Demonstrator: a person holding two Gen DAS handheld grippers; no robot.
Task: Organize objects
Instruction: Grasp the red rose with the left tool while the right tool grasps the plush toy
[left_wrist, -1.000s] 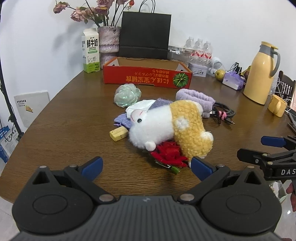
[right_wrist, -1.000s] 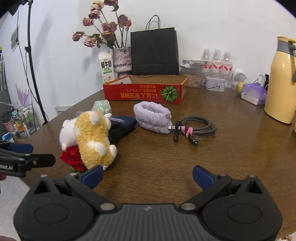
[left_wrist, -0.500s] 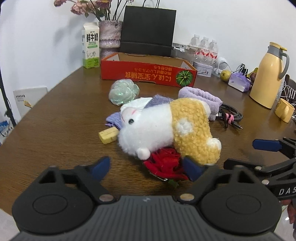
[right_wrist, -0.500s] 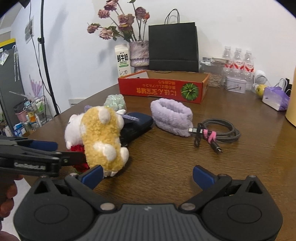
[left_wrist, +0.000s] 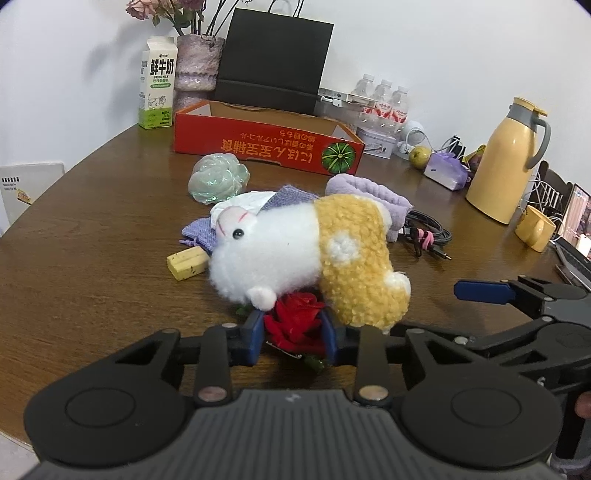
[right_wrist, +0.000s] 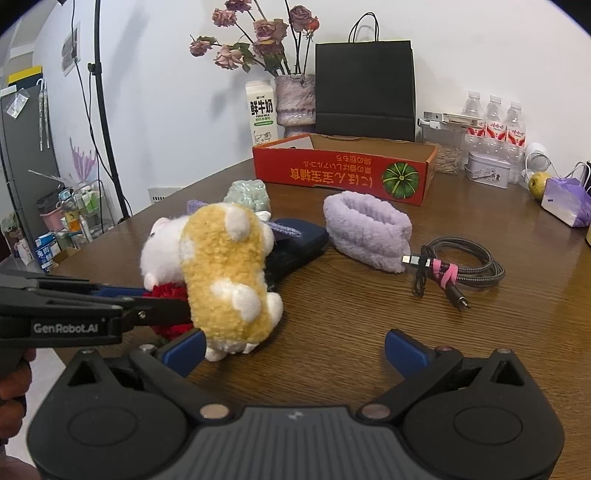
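the left hand-held gripper (left_wrist: 293, 334) is squeezing its blue pads against a red fabric rose (left_wrist: 295, 321) lying on the worktop (left_wrist: 92, 258), tucked just under the white-and-yellow plush toy (left_wrist: 310, 254). the right hand-held gripper (right_wrist: 293, 347) is hovering wide apart and empty beside that plush toy.

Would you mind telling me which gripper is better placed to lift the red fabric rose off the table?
Left. The left gripper already has its blue fingers closed around the red fabric rose, while the right gripper is open beside the yellow-and-white plush toy, holding nothing.
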